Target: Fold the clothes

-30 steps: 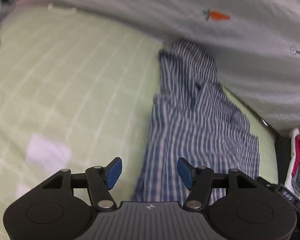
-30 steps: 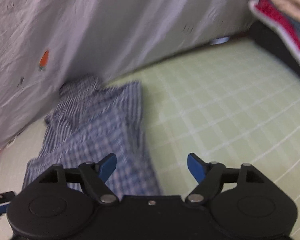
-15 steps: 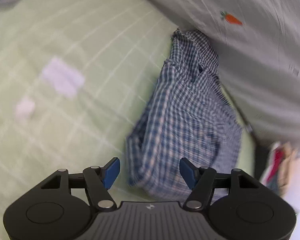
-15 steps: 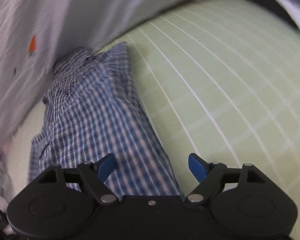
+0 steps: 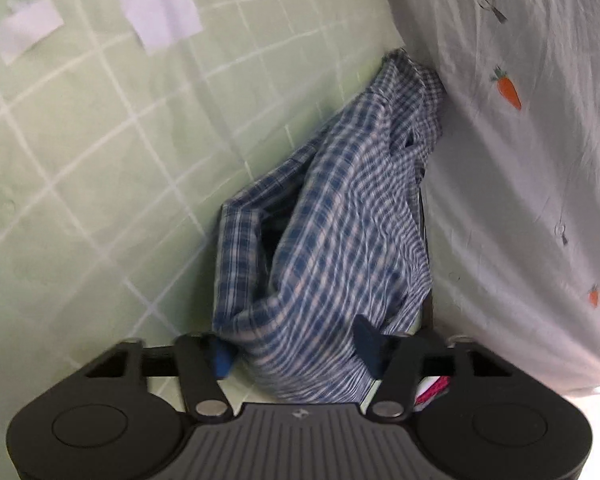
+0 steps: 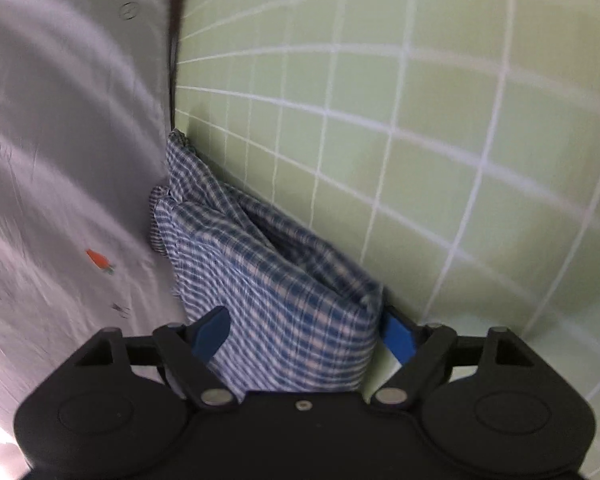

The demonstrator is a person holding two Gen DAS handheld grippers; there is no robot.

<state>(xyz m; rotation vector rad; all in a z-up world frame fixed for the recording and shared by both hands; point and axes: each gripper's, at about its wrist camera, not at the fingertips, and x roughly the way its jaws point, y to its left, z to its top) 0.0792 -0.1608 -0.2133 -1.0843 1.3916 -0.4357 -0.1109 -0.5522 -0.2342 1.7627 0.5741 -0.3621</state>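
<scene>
Left wrist view: a blue-and-white checked shirt (image 5: 340,220) is seen bunched and folded over on itself, lying on a pale green sheet with a white grid (image 5: 80,160). Its far end is pressed against a hanging white cloth with small carrot prints (image 5: 520,140); one orange carrot (image 5: 508,90) is noted just beside the shirt's far tip. The near end of the shirt is spread between the fingers of the left gripper (image 5: 294,350), which are held wide apart. The blue pads (image 5: 222,358) are partly covered by fabric; whether the cloth is actually gripped cannot be told. Two white paper patches (image 5: 156,4) are seen on the sheet, well apart from the shirt. A bit of pink and red material (image 5: 434,390) is glimpsed behind the right-hand finger.

Right wrist view: the same shirt (image 6: 268,272) is seen as a thick layered bundle along the line where the green sheet (image 6: 460,140) meets the white cloth (image 6: 60,160). Its near end fills the space between the fingers of the right gripper (image 6: 304,330), which are also spread wide, the blue pads (image 6: 210,330) standing on either side of the fabric. No firm hold can be confirmed. Slight blur is noted in both views.
</scene>
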